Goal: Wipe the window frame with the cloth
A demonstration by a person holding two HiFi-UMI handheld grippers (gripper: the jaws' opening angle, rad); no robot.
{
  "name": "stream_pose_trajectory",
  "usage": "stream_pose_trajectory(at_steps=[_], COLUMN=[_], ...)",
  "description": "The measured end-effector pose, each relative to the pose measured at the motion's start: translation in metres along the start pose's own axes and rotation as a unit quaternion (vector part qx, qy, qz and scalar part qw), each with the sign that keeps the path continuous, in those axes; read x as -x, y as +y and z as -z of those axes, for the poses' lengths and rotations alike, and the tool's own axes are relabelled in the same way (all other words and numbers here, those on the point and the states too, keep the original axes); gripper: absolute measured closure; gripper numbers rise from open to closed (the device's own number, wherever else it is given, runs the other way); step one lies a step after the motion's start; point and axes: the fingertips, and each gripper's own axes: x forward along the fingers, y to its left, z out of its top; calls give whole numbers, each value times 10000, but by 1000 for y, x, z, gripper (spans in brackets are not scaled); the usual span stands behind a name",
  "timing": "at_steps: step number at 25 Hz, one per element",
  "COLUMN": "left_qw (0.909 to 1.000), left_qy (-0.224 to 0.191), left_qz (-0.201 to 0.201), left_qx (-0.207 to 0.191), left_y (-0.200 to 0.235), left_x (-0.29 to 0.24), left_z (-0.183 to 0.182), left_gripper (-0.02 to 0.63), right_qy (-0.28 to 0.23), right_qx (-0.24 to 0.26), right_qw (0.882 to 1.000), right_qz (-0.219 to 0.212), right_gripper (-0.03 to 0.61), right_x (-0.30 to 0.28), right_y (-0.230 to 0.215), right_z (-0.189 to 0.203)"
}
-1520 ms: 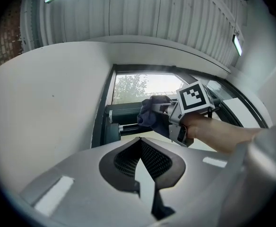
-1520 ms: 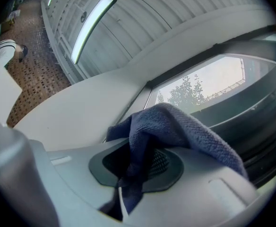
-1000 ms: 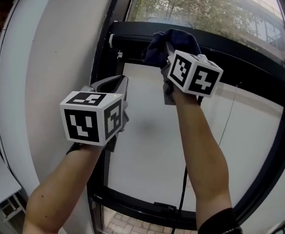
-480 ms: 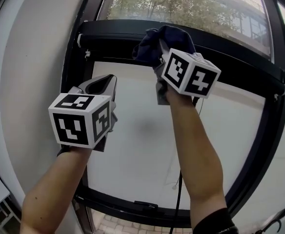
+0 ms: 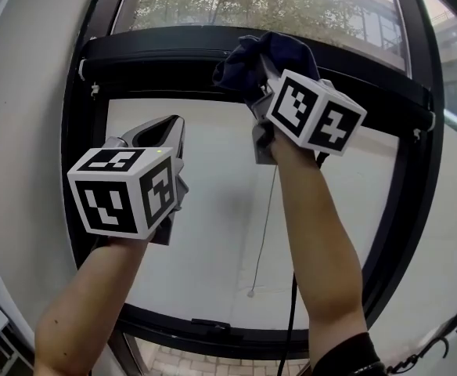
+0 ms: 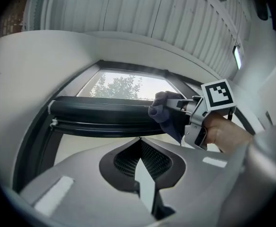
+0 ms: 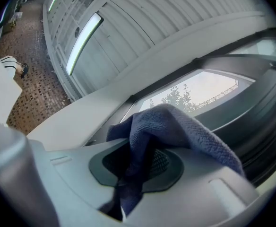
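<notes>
The right gripper (image 7: pixel 137 164) is clenching a dark blue cloth (image 7: pixel 176 126), its grey moulded jaws pinching a fold of it while the rest is bulging up and over them in a soft hump. The weave is looped and nubby (terry, by the look of it). In the head view the cloth (image 5: pixel 252 57) is pressing against the black upper crossbar of the window frame (image 5: pixel 158 53), about midway along the bar. The bar is broad, rounded and smooth, and it is curving from the frame's left upright to its right one.

The left gripper (image 6: pixel 142 174) is hanging lower and to the left, clear of the frame. Its jaws are closing flat on each other with nothing between them, and the ribbed black pads are showing in the hollow behind their tips. Its view is looking up at the same crossbar and at the cloth.

Below the crossbar a flat, pale, matte panel (image 5: pixel 213 233) is filling the opening, with a thin cord (image 5: pixel 264 233) hanging down in front of it. Above the bar, leafy trees (image 5: pixel 236 2) are showing through the glass.
</notes>
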Motion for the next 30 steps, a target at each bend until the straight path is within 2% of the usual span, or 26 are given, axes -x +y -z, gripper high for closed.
stream_pose_trajectory(at_steps=[6,16,30], left_qw=[9988,9968,9901], left_qy=[11,-57,-183], left_qz=[483,802,1360], left_qx=[32,-22,286], left_y=[-70,-133,-238], left_x=[-31,-54,-92], left_z=[0,4,19], left_gripper=[620,620,620], right_qy=[-56,-42,17], right_qx=[99,264,823], right_qw=[9997,9987,9929], right_qz=[209,437,864], right_gripper=[512,512,512], right_x=[30,66,134], right_y=[-59,-112,-205], right_z=[-17,-36,-68])
